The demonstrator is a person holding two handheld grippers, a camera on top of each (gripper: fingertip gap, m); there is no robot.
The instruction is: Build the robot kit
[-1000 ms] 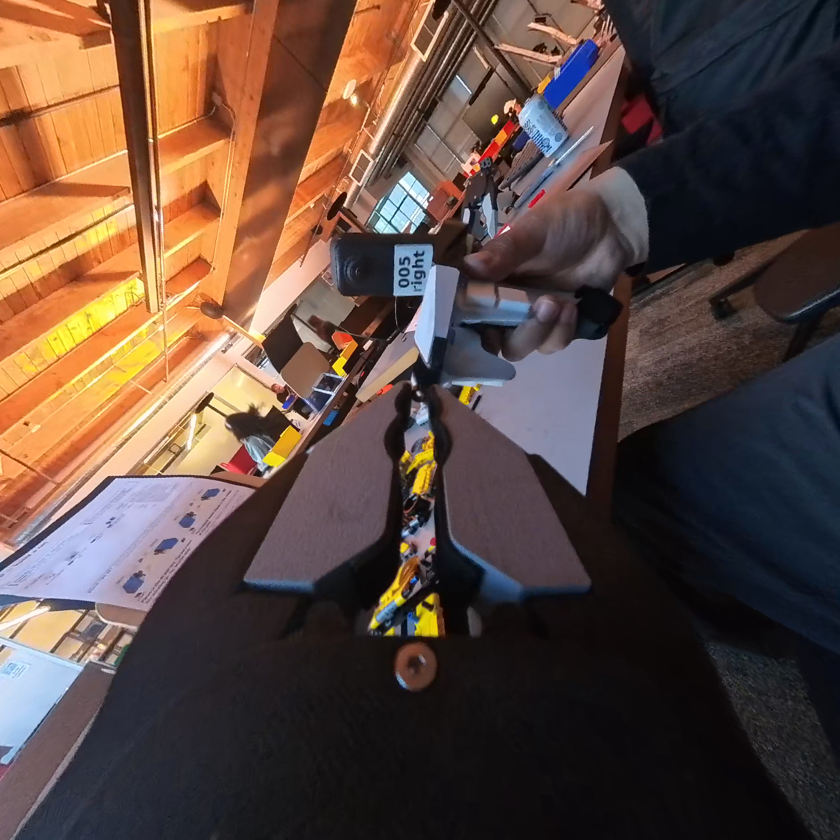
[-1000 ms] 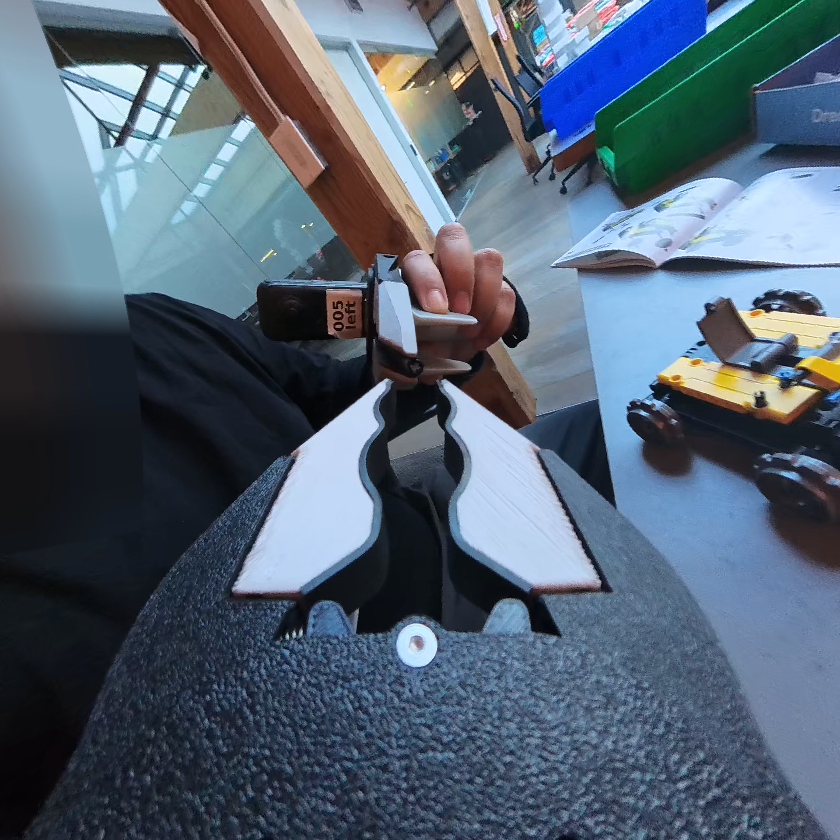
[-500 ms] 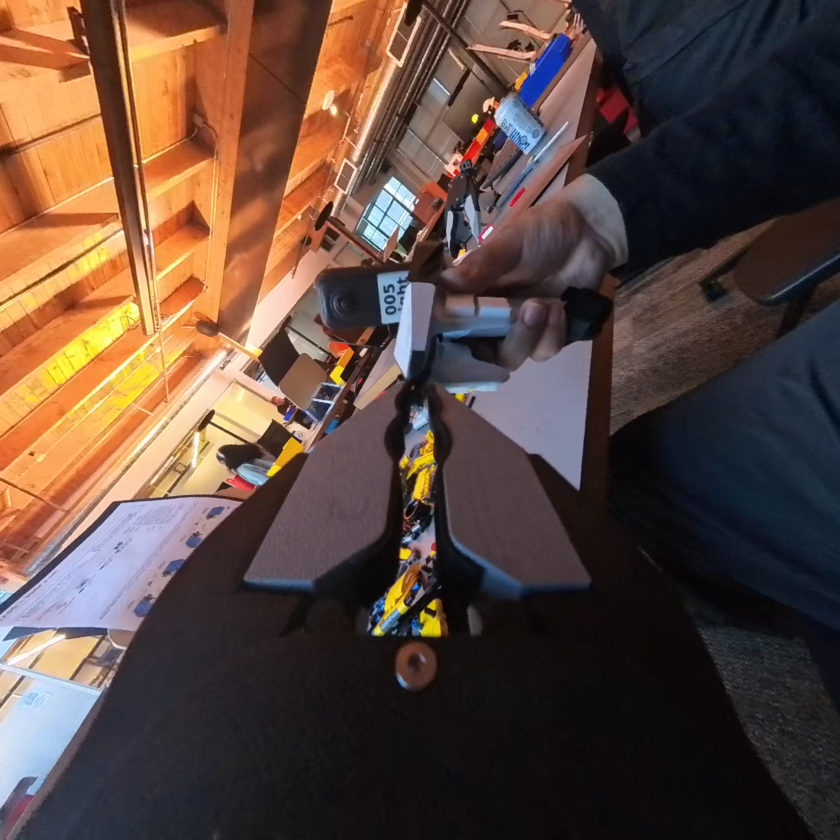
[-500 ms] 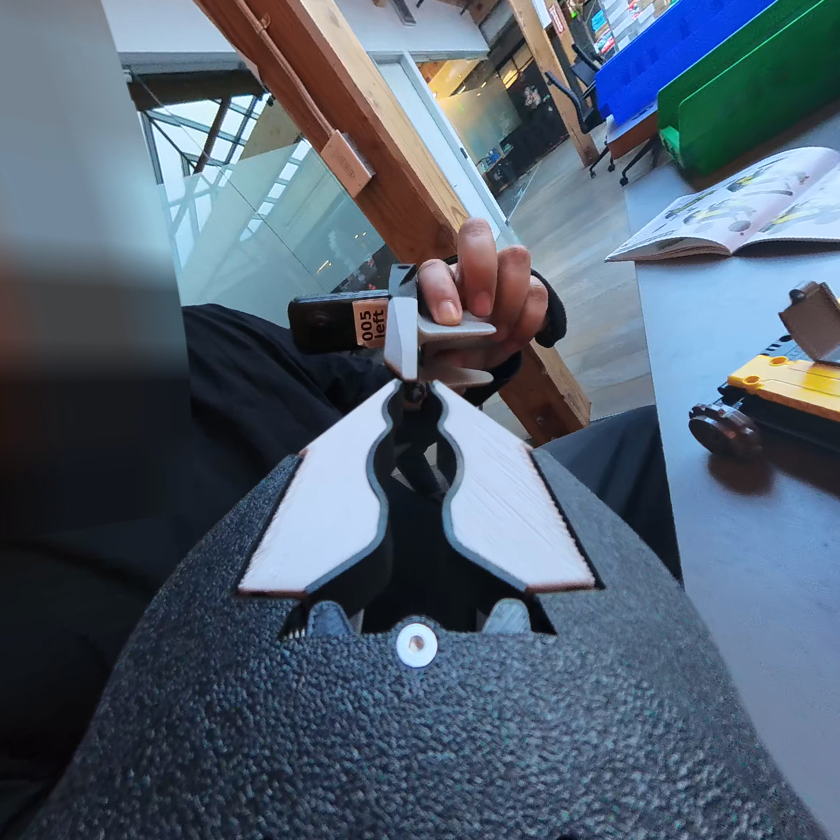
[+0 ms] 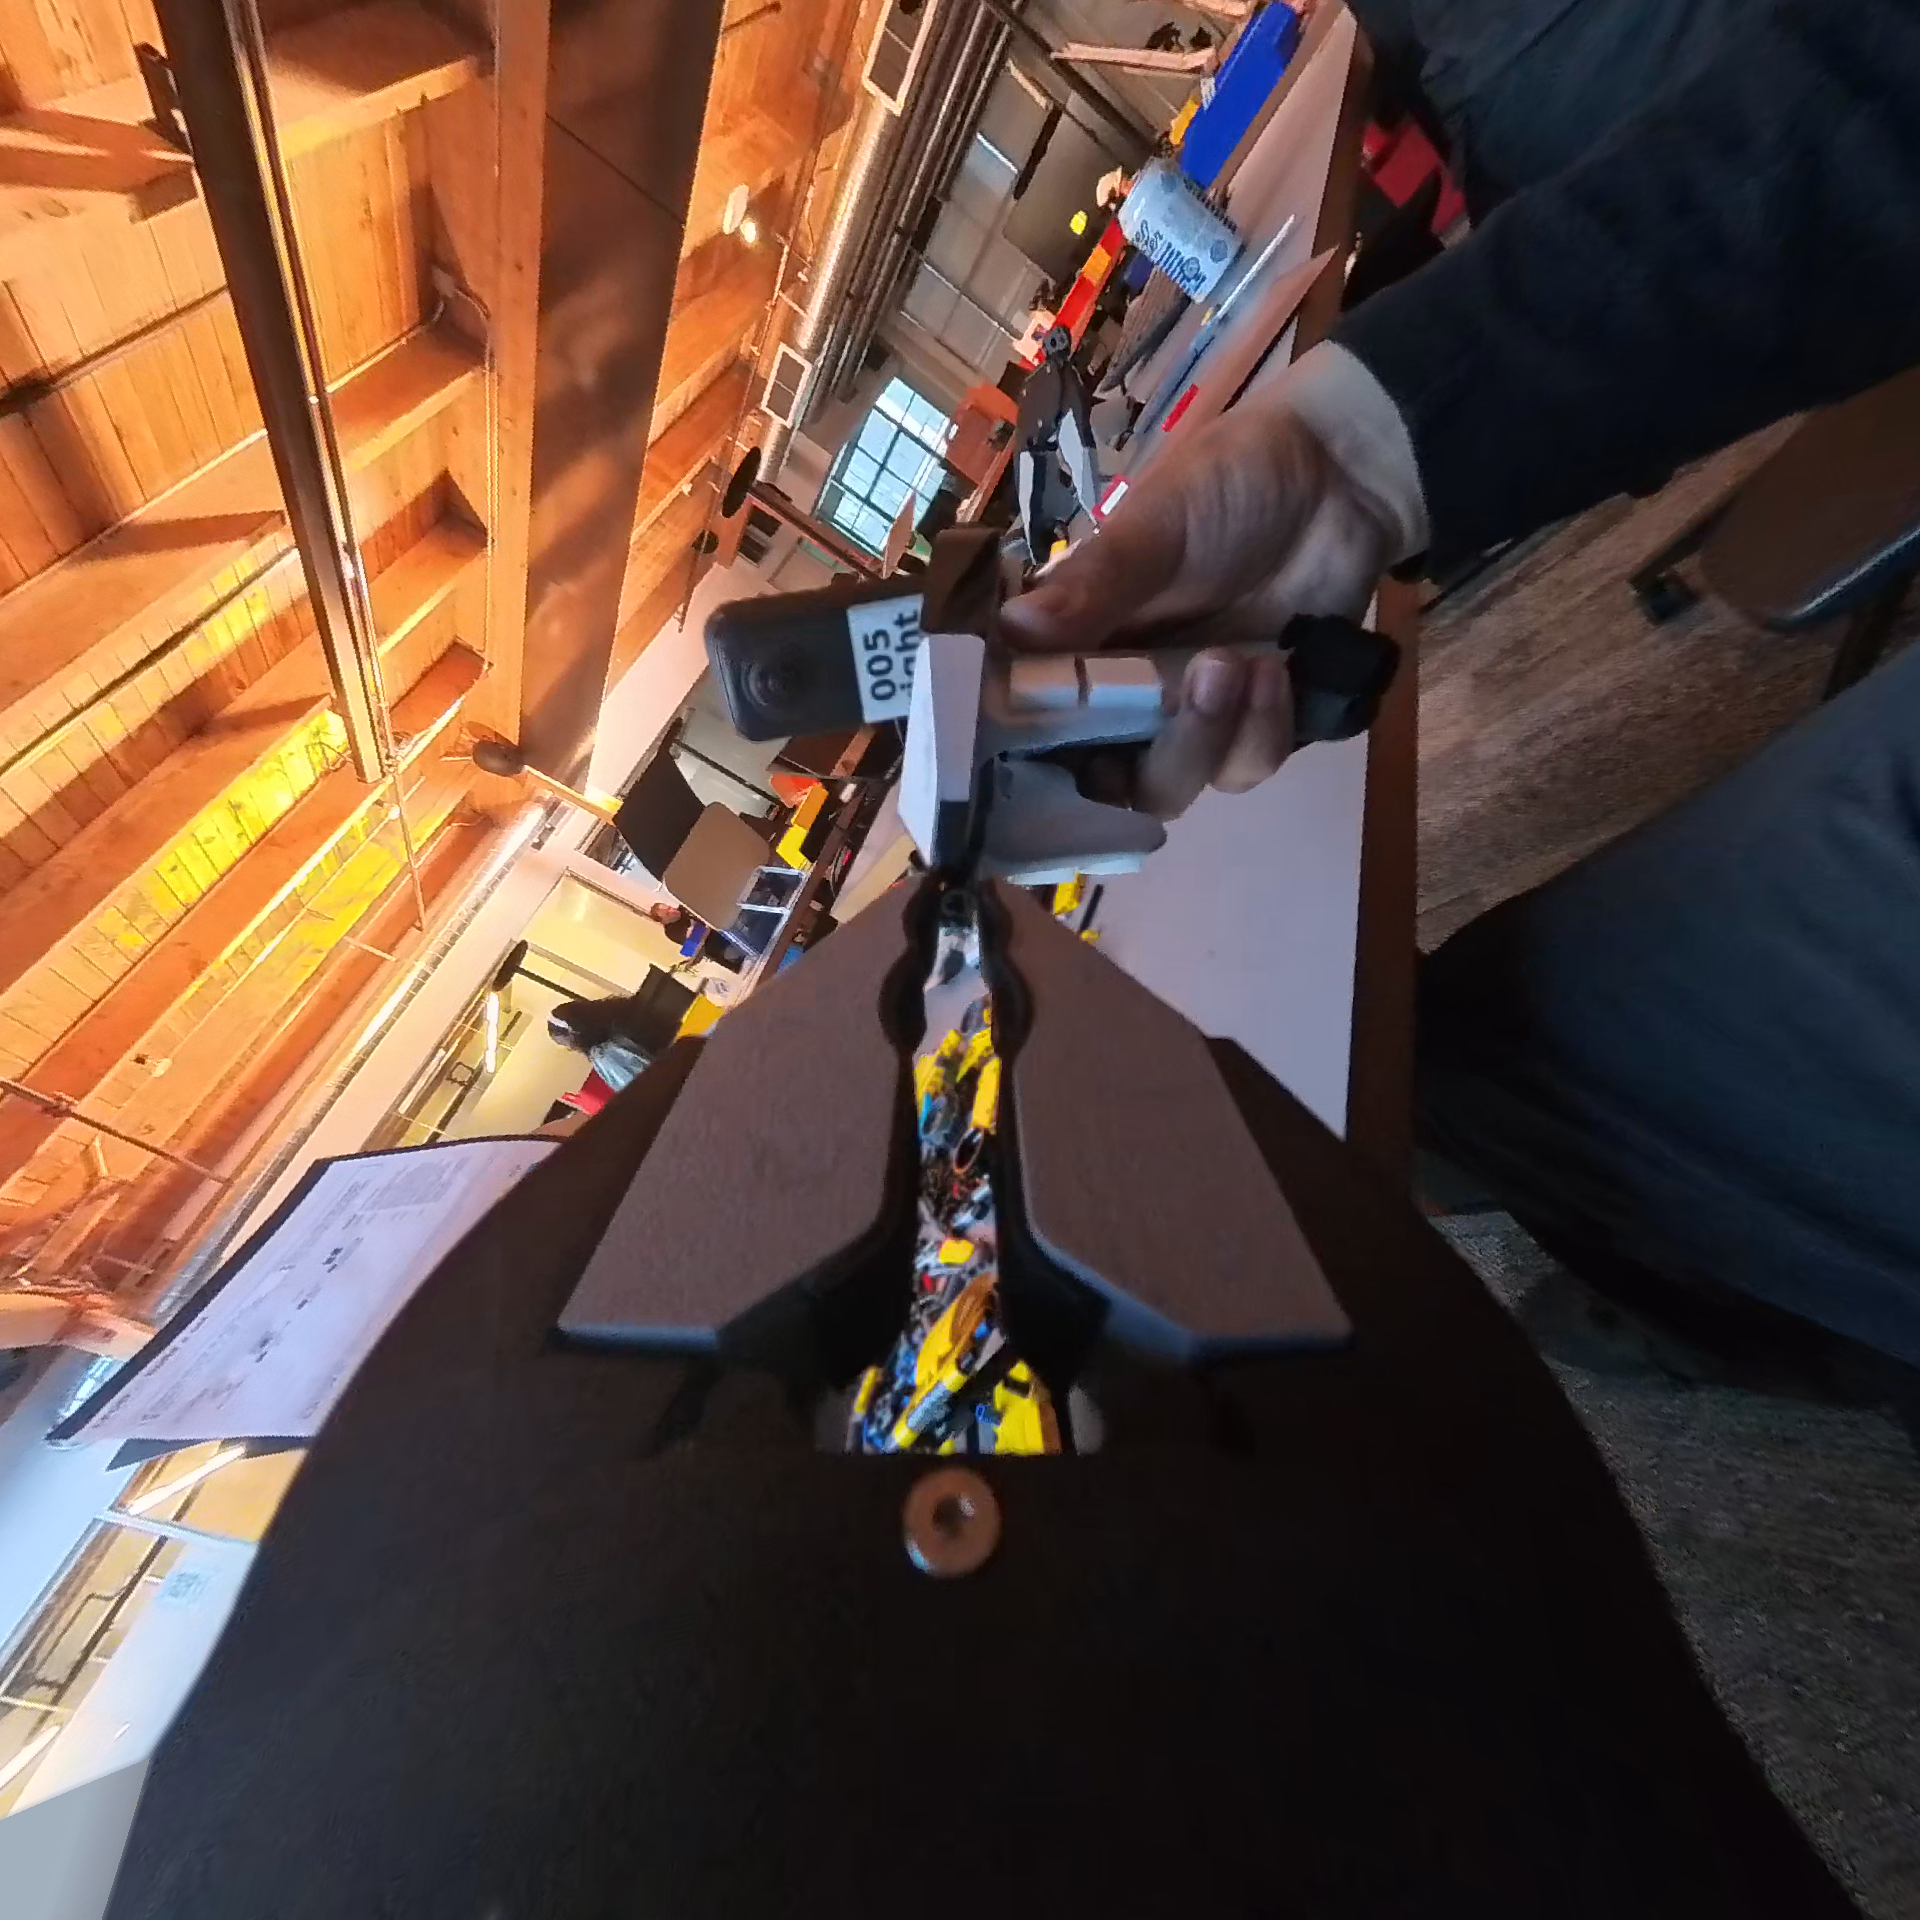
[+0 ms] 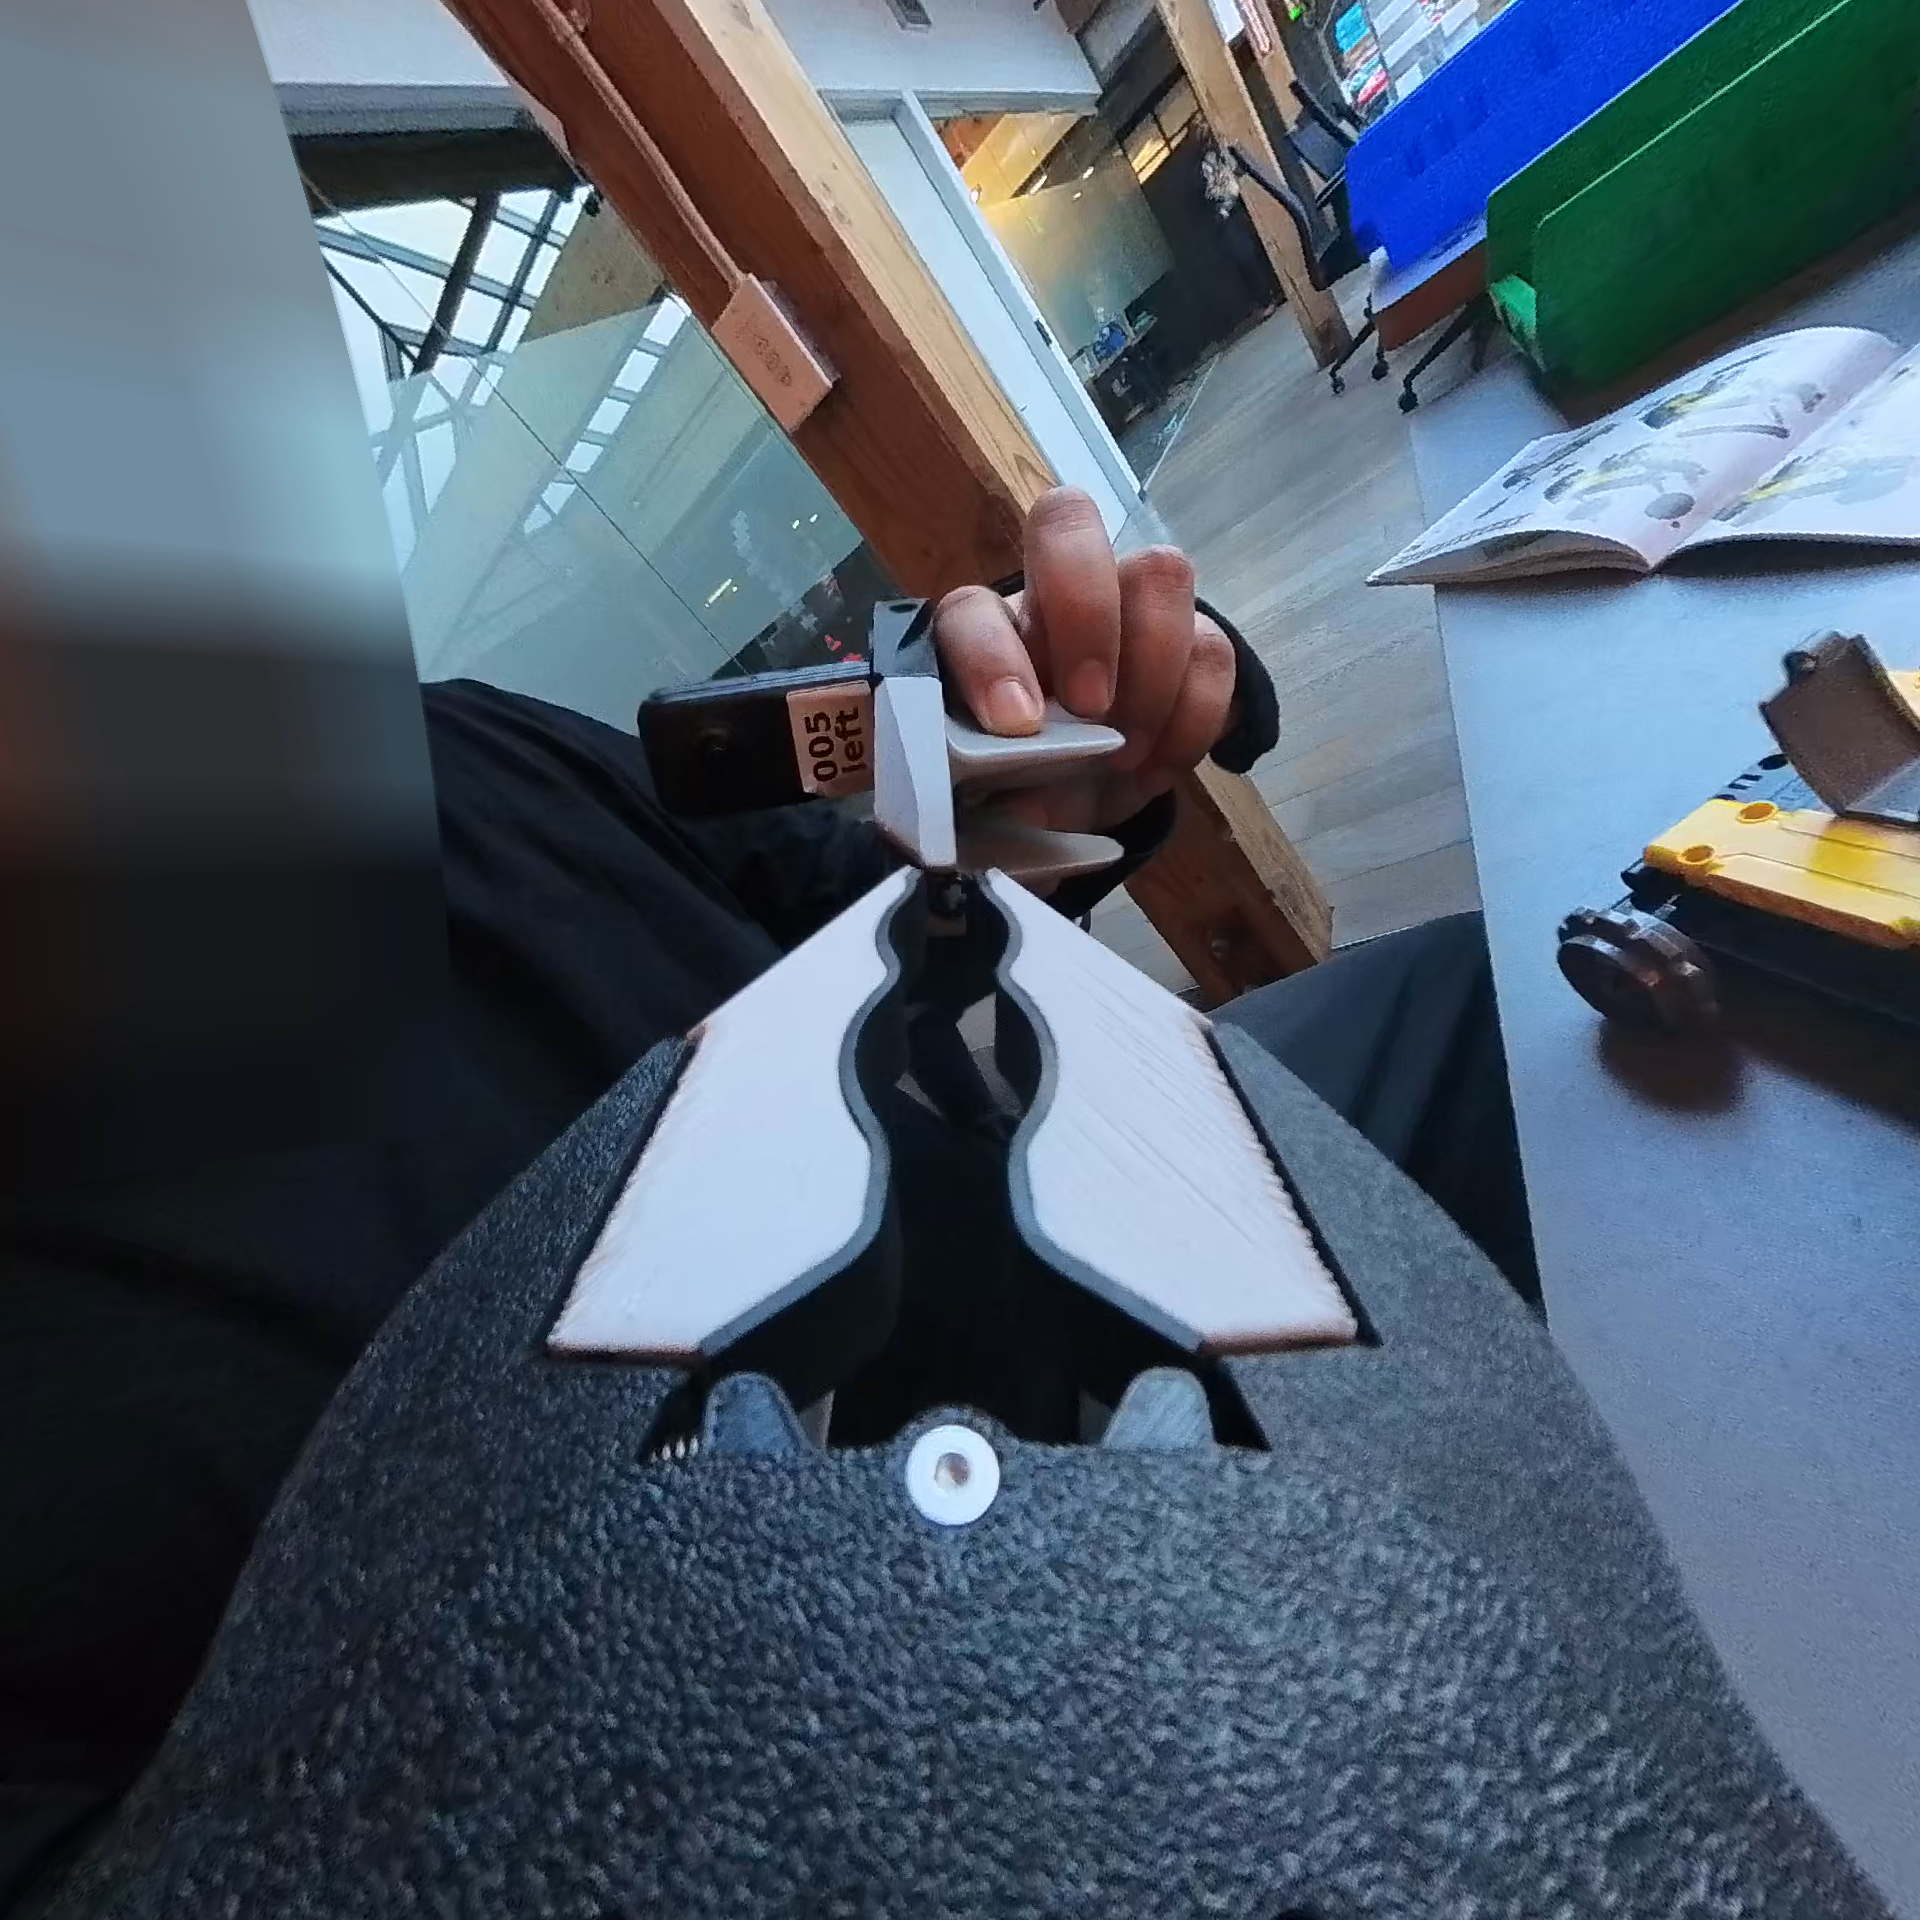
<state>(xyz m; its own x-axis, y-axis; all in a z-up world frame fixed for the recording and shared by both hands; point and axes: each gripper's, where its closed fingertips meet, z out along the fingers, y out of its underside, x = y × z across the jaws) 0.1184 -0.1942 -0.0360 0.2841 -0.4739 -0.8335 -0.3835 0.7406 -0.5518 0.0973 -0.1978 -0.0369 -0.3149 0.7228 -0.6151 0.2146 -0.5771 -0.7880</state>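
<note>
Meeting tip to tip above the lap: right gripper (image 6: pixel 948 883) has narrowed since a second ago, left gripper (image 5: pixel 958 906) equally near-closed. Pinching something small? Cannot tell. Toy car (image 6: pixel 1766 894) sits untouched on table (image 6: pixel 1662 1247).

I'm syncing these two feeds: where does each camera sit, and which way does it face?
Left wrist view: on the left gripper, rolled sideways, facing the right gripper in the right hand; wooden ceiling beyond.
Right wrist view: on the right gripper, facing the left hand and dark-clothed lap; table with yellow toy vehicle alongside.
Shared: the fingers point tip to tip, each view showing the other gripper.
</note>
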